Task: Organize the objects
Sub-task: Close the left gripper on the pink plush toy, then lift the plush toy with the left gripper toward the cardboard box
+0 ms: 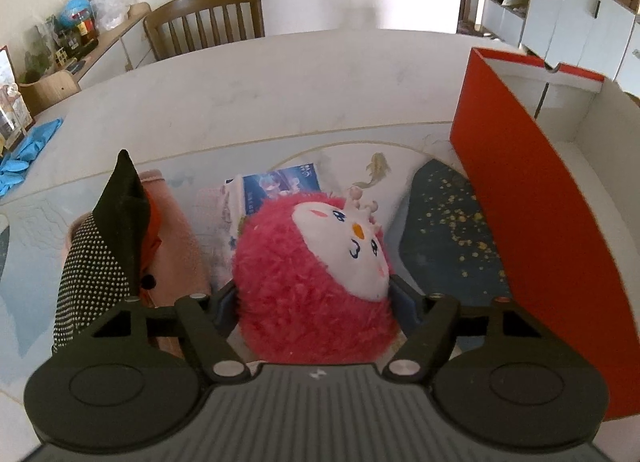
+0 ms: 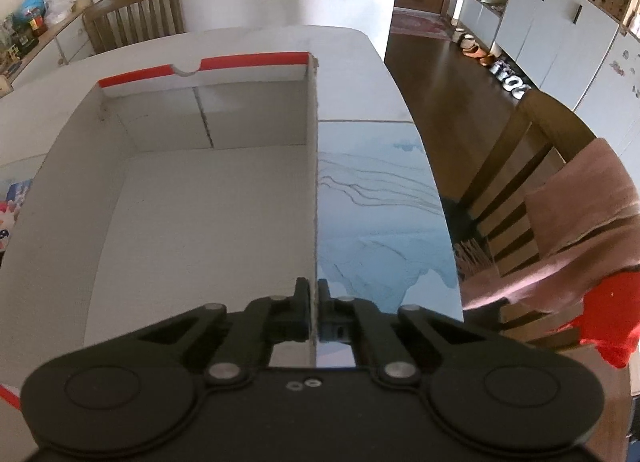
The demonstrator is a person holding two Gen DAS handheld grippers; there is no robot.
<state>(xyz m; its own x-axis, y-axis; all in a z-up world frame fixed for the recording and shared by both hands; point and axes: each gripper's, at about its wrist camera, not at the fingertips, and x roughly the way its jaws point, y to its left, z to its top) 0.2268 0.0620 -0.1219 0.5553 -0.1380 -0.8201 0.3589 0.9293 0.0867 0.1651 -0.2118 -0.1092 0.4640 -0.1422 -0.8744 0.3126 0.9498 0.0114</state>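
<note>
My left gripper (image 1: 314, 296) is shut on a fluffy pink plush toy (image 1: 312, 278) with a white face, held above the table mat. To its right stands the open box with red outer walls (image 1: 540, 222). In the right wrist view my right gripper (image 2: 314, 304) is shut on the right wall of the box (image 2: 312, 182), one finger inside and one outside. The box's white inside (image 2: 200, 222) holds nothing. The plush's edge (image 2: 6, 222) shows at the far left of that view.
Under the plush lie a blue printed packet (image 1: 280, 182), a pink cloth (image 1: 180, 246), a black dotted item (image 1: 96, 262) and a dark blue speckled shape (image 1: 448, 230). Blue gloves (image 1: 24, 158) lie far left. Wooden chairs stand behind (image 1: 208, 22) and right of the table (image 2: 532, 166).
</note>
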